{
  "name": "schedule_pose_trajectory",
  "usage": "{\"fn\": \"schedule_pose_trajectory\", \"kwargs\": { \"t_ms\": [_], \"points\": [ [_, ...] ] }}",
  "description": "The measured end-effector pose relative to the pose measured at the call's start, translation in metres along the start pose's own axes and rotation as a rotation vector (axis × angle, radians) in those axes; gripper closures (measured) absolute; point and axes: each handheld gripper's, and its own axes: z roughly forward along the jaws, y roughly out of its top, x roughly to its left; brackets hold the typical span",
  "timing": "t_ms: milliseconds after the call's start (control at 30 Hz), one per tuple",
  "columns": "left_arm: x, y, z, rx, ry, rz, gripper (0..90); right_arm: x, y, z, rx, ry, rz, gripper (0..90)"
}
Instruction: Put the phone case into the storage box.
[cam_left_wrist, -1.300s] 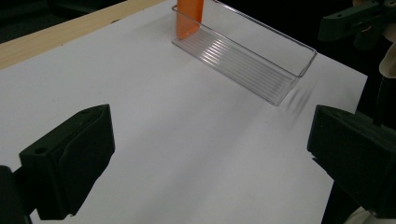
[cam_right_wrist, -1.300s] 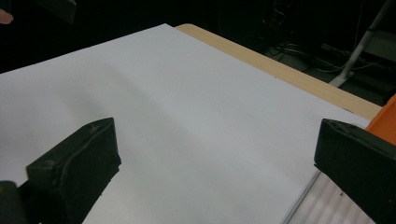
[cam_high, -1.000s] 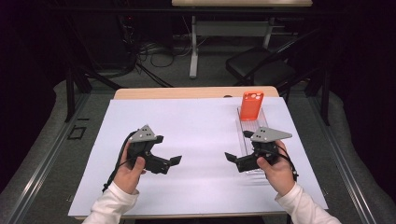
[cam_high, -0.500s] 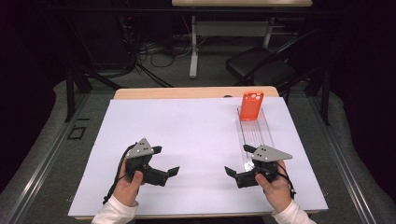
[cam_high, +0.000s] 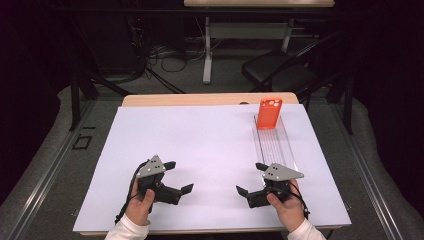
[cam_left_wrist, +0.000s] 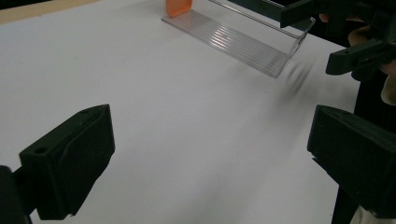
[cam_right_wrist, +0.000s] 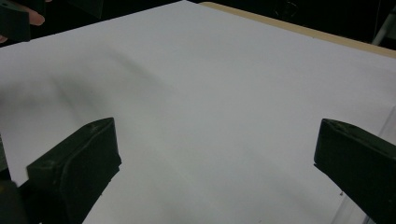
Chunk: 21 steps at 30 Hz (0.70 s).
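Observation:
An orange phone case (cam_high: 270, 113) stands upright at the far end of a clear plastic tray (cam_high: 275, 142) on the right of the white sheet (cam_high: 210, 140). My left gripper (cam_high: 179, 176) is held low near the front left, open, nothing between its jaws. My right gripper (cam_high: 250, 178) is open and empty too, just in front of the tray's near end. In the left gripper view my left gripper (cam_left_wrist: 210, 163) faces the tray (cam_left_wrist: 243, 39), the orange case (cam_left_wrist: 177, 5) and the right gripper (cam_left_wrist: 345, 37). In the right gripper view my right gripper (cam_right_wrist: 215, 163) looks over bare white sheet.
The wooden table edge (cam_high: 200, 99) shows beyond the white sheet. Behind the table are a dark chair (cam_high: 280, 72), a desk leg (cam_high: 206, 55) and floor cables (cam_high: 165, 55). A fingertip of the other hand (cam_right_wrist: 35, 18) appears at the top left of the right gripper view.
Both hands have drawn back toward the near edge of the table, carrying the open grippers with them. The case and tray have not moved.

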Motion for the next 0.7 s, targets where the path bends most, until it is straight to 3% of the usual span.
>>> {"fn": "schedule_pose_trajectory", "kwargs": {
  "t_ms": [300, 467, 700],
  "points": [
    [0.005, -0.011, 0.004, -0.015, -0.006, -0.025, 1.0, 0.0, -0.009, 0.005, -0.003, 0.003, -0.012, 0.0],
    [0.009, -0.017, 0.003, -0.034, 0.015, -0.022, 1.0, 0.001, -0.015, 0.011, 0.011, 0.014, -0.017, 0.0],
    [0.015, -0.023, 0.003, -0.043, 0.022, -0.054, 1.0, 0.003, -0.018, 0.013, 0.015, 0.02, -0.016, 0.0]
  ]
}}
